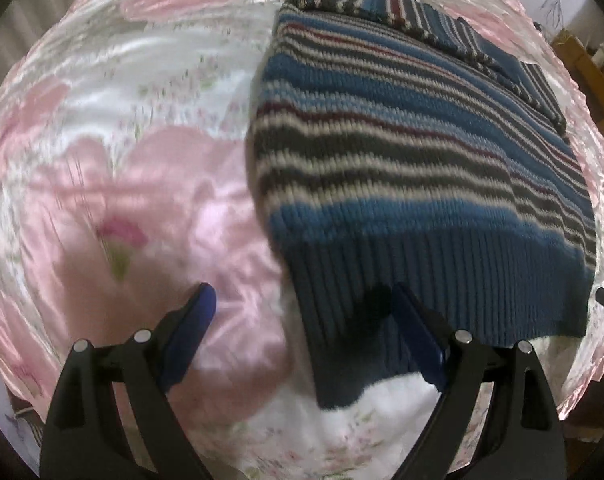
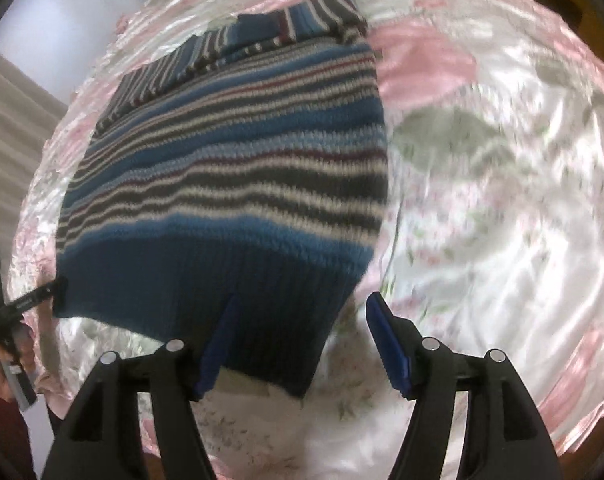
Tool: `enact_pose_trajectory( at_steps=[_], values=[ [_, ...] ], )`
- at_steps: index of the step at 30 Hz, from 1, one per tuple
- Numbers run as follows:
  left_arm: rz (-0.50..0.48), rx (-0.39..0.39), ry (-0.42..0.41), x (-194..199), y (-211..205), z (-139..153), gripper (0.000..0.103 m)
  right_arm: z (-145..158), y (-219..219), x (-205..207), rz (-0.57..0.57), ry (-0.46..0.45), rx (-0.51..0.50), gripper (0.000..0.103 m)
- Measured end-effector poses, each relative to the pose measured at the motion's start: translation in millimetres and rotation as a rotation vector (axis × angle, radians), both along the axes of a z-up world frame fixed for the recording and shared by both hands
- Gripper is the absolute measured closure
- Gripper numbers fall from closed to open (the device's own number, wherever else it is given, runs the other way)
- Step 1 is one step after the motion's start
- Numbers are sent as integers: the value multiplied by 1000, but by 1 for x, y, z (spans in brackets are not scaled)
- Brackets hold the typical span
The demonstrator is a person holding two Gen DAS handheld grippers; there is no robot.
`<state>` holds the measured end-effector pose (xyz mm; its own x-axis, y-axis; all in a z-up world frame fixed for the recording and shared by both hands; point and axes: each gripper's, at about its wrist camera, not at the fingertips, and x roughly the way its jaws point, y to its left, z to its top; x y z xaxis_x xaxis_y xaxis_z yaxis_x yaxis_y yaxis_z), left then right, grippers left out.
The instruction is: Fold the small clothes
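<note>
Satin cloth (image 1: 142, 184), sweater (image 1: 422, 160) before spread left gripper (image 1: 302, 304)

Ribbed knit sweater (image 1: 402, 168), glossy satin cloth (image 1: 174, 92)

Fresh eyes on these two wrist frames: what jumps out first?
The striped knit sweater, blue, grey, white and maroon, lying on a shiny pink floral cloth, sleeves already folded across its far end. Next, both grippers sit open at its ribbed hem: the left gripper at the hem's left corner, the right gripper at its right corner.
</note>
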<state>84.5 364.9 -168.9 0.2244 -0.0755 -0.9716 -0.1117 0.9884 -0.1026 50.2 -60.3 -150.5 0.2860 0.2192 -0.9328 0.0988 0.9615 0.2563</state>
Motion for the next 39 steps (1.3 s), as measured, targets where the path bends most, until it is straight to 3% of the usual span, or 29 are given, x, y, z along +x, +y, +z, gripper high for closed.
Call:
enact_pose_trajectory(
  at_steps=[4,16,21,25,27,28,29,31,34,36,39],
  values=[
    [-9,-13,-5,-8,-2,0,15,-8,-3,-9,-15,19,14,36],
    [64,-171,4,1,0,-5,15,-28,-6,-13,-53,36,94,35],
    [104,-199,15,9,-1,-9,23,-31,3,-9,-29,34,131,41],
    [119,-189,16,6,1,-8,38,-32,4,-10,-27,31,134,52],
    [127,-217,16,3,7,-6,51,-31,4,-10,-23,27,147,57],
    [138,-273,27,2,9,-7,65,-30,3,-11,-21,27,155,63],
    [152,-297,33,1,10,-7,68,-30,2,-12,-21,27,190,73],
    [164,-303,32,0,10,-7,68,-30,0,-13,-30,31,250,81],
    [175,-300,38,-2,10,-8,78,-30,0,-13,-40,35,248,90],
    [187,-307,39,-4,12,-8,90,-27,-1,-14,-44,30,252,92],
    [184,-309,26,-8,15,-5,92,-21,-5,-16,-44,16,257,93]
  ],
)
